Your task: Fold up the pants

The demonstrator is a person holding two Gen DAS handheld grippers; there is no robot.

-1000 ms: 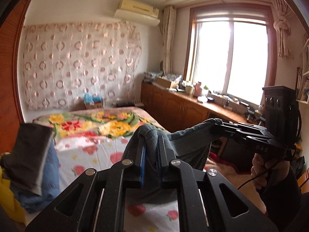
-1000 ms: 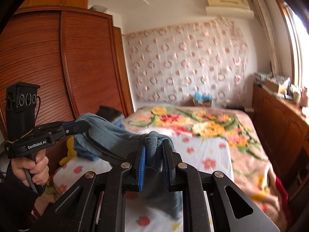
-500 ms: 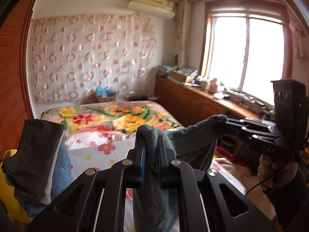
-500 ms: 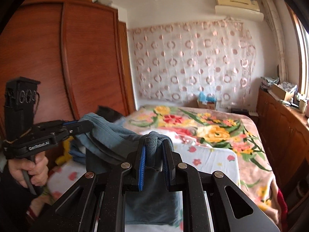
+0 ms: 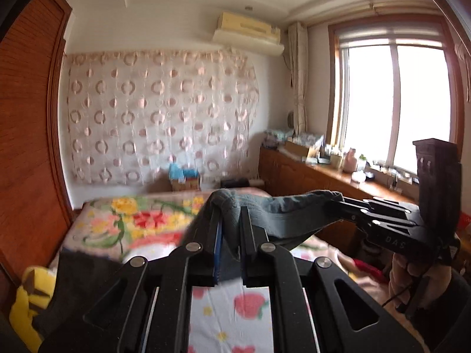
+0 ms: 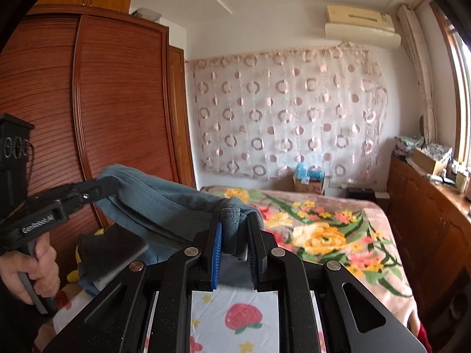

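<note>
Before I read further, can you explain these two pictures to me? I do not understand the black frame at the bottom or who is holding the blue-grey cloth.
No robot: a person holds a two-finger tool in each hand, each carrying a forward-looking camera. The black frame is that tool's own fingers. One picture is from the left tool, one from the right tool; each also shows the other tool at its side. Both are shut on the blue-grey pants, stretched between them above the bed. Folded clothes lie at the bed's edge by the wardrobe.
</note>
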